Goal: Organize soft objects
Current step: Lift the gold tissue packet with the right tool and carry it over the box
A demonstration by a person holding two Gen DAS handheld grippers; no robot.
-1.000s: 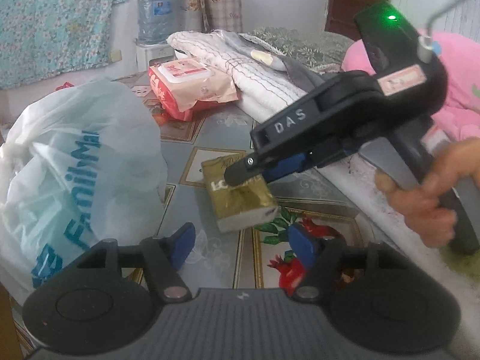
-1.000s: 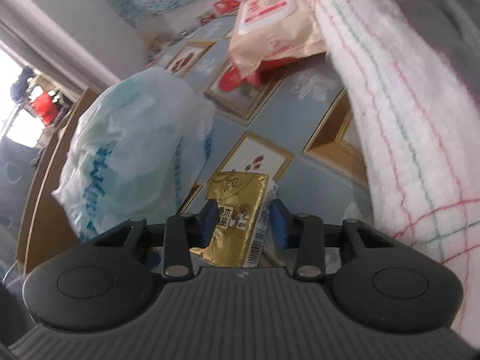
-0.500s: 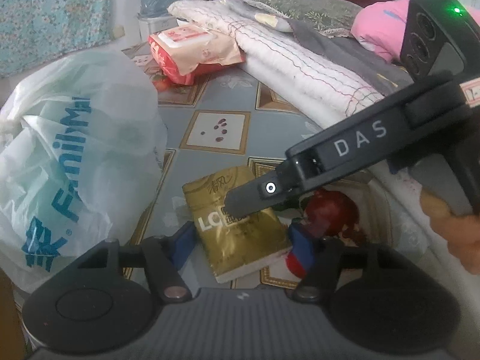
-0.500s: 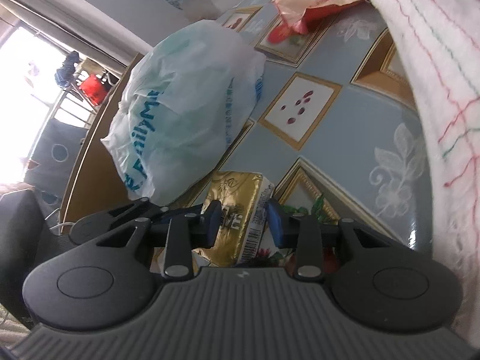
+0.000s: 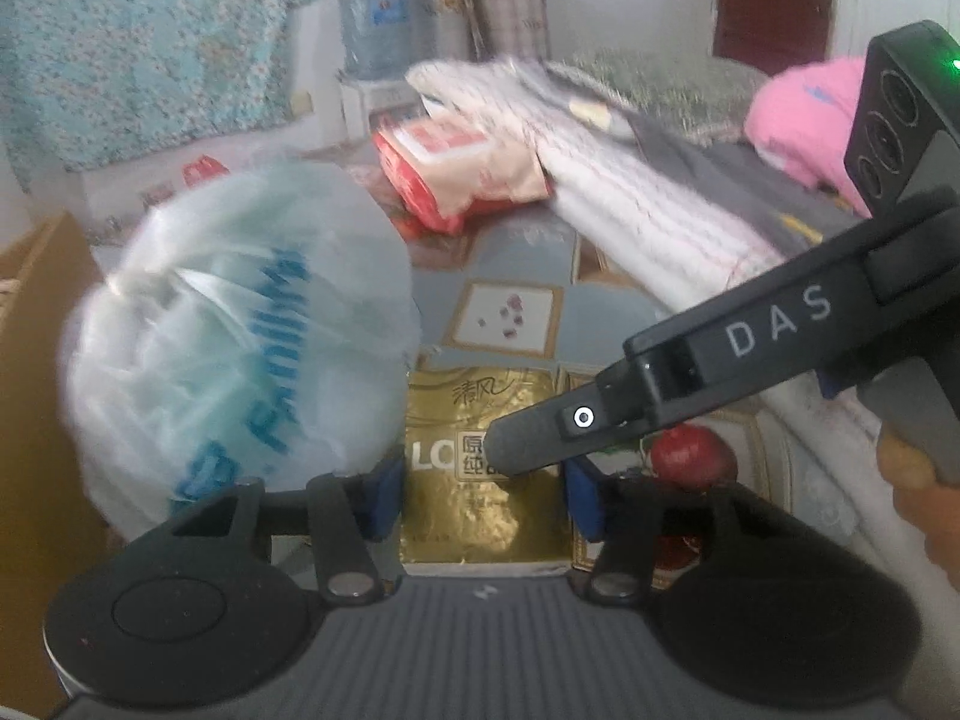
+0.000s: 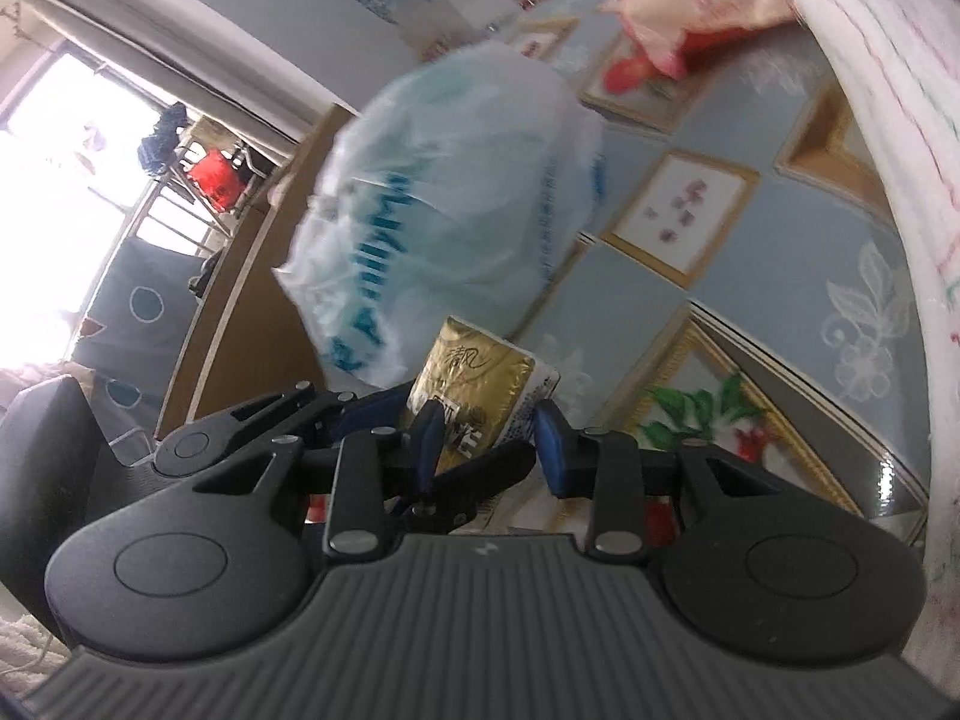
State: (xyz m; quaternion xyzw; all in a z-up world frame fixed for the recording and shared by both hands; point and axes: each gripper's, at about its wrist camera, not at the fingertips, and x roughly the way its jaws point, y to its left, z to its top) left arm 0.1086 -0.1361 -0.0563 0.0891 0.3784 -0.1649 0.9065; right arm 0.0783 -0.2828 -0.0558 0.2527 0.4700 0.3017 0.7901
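A gold tissue pack (image 5: 480, 456) lies between the blue pads of my left gripper (image 5: 483, 495), whose jaws stand around it at about its width. My right gripper (image 6: 489, 441) reaches in from the right and its jaws close on the same gold tissue pack (image 6: 480, 384) across its thickness. In the left wrist view the right gripper's black finger (image 5: 540, 432) lies over the pack. A white plastic bag (image 5: 234, 354) with blue lettering bulges just left of the pack, and it also shows in the right wrist view (image 6: 456, 192).
A red-and-beige wipes pack (image 5: 462, 174) lies at the back of the patterned tabletop (image 5: 510, 312). Folded white blankets (image 5: 648, 222) and a pink cloth (image 5: 810, 114) pile along the right. A brown cardboard box (image 5: 36, 324) stands at the left.
Both grippers have moved left toward the plastic bag with the gold pack. My left gripper's pads now flank the pack, which sat ahead of them one second ago.
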